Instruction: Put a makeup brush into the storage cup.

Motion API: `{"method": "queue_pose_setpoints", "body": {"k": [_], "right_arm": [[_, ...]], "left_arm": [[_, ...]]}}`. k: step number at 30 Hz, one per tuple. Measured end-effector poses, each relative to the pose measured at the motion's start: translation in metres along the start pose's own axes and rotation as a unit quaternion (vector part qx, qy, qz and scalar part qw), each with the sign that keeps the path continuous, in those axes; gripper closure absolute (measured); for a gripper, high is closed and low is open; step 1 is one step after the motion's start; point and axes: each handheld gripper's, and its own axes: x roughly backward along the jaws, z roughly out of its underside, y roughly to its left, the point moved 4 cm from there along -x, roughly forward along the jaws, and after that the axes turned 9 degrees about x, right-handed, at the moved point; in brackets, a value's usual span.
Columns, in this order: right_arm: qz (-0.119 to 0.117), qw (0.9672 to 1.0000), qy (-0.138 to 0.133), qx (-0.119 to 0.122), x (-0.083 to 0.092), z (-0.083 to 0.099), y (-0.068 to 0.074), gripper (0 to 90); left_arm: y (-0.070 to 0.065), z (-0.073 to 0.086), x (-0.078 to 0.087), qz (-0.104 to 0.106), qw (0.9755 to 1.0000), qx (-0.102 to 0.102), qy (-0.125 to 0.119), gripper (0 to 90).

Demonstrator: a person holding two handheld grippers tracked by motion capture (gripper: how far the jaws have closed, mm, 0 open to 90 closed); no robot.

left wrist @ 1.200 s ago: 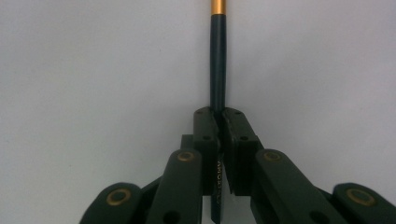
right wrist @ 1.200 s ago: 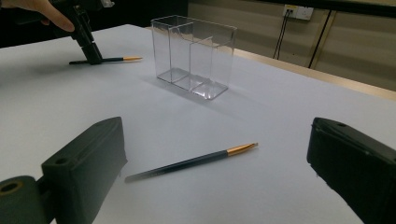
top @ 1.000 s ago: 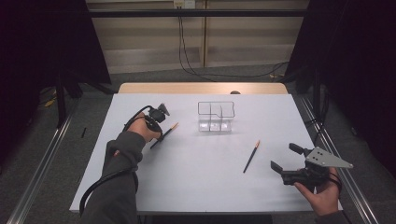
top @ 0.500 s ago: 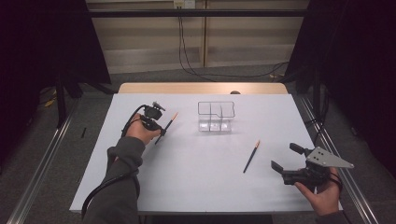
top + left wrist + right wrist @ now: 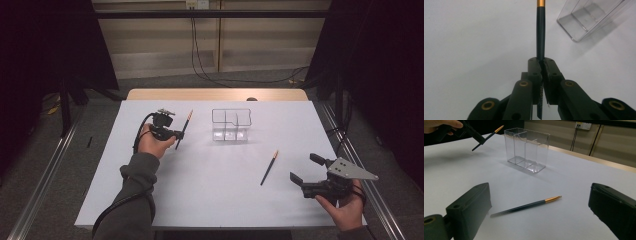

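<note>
The left gripper [image 5: 172,134] is clamped on a dark pencil with a gold band [image 5: 183,129], holding it lifted off the white table [image 5: 210,200] just to the left of the clear plastic organizer [image 5: 231,125]. From where I stand, the job in hand looks like carrying that pencil over and dropping it into one of the organizer's compartments. To do it well, I'd say the hand should tip the pencil closer to upright, bring it over an open compartment rather than over a divider wall, and lower the end inside before letting go, since the light box could slide or tip if the pencil knocks its rim. The right gripper [image 5: 312,175] rests near the table's right edge with its jaws spread wide and nothing between them, and a second pencil [image 5: 269,168] lies flat on the table just to its left. The left gripper view makes the pinch plain: the two pads meet low on the shaft, with most of the pencil and its gold band sticking out beyond them. The right gripper view gives the side-on look, showing the held pencil tilted and clear of the table, and the organizer's inner dividers.
</note>
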Motion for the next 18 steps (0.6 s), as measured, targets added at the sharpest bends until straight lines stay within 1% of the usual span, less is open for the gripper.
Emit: {"method": "queue_pose_setpoints", "body": {"k": [1, 2, 3, 5, 6, 7, 8, 10, 11, 12, 13, 14, 17, 18], "right_arm": [[0.000, 1.0000, 0.001, -0.002, 0.000, 0.000, 0.000, 3.7], [-0.001, 1.0000, 0.001, -0.002, 0.000, 0.000, 0.000, 3.7], [-0.002, 1.0000, 0.000, -0.003, 0.000, 0.000, 0.000, 3.7], [-0.002, 1.0000, 0.000, -0.003, 0.000, 0.000, 0.000, 3.7], [-0.003, 1.0000, 0.000, -0.004, 0.000, 0.000, 0.001, 3.7], [-0.002, 1.0000, 0.001, -0.003, 0.000, 0.000, 0.001, 3.7], [-0.002, 1.0000, 0.000, -0.003, -0.001, 0.000, 0.001, 3.7], [-0.003, 1.0000, 0.000, -0.002, -0.001, 0.000, 0.001, 3.7], [-0.002, 1.0000, 0.000, -0.004, -0.001, 0.000, 0.001, 3.7], [-0.002, 1.0000, 0.000, -0.004, -0.001, 0.000, 0.001, 3.7], [-0.002, 1.0000, 0.000, -0.004, -0.001, 0.000, 0.001, 3.7], [-0.002, 1.0000, 0.000, -0.002, -0.001, 0.000, 0.001, 3.7], [-0.003, 1.0000, 0.002, -0.005, -0.001, 0.001, 0.002, 3.7], [-0.004, 1.0000, 0.001, -0.004, -0.002, 0.001, 0.002, 3.7]], "left_arm": [[0.000, 0.000, 0.001, -0.001, 1.0000, -0.004, 0.001, 85.1], [-0.001, 0.000, 0.002, 0.004, 0.9999, 0.004, -0.012, 85.1], [-0.001, 0.000, 0.002, 0.005, 0.9999, 0.002, -0.015, 85.1], [-0.001, 0.001, 0.003, 0.010, 0.9996, 0.008, -0.026, 85.0], [-0.001, 0.002, 0.003, 0.012, 0.9995, 0.005, -0.031, 85.1], [-0.002, 0.002, 0.003, 0.013, 0.9991, 0.008, -0.038, 85.0], [-0.001, 0.003, 0.004, 0.011, 0.9991, 0.005, -0.041, 85.0], [-0.002, 0.004, 0.005, 0.018, 0.9985, 0.010, -0.052, 85.0], [-0.001, 0.005, 0.006, 0.018, 0.9984, 0.005, -0.054, 85.0], [-0.002, 0.006, 0.006, 0.020, 0.9976, 0.013, -0.065, 85.0], [-0.002, 0.006, 0.007, 0.024, 0.9969, 0.016, -0.074, 85.0], [-0.001, 0.007, 0.009, 0.024, 0.9967, 0.011, -0.077, 85.1], [-0.002, 0.008, 0.012, 0.036, 0.9942, 0.021, -0.100, 85.0], [-0.002, 0.008, 0.013, 0.037, 0.9937, 0.019, -0.104, 85.1]]}}
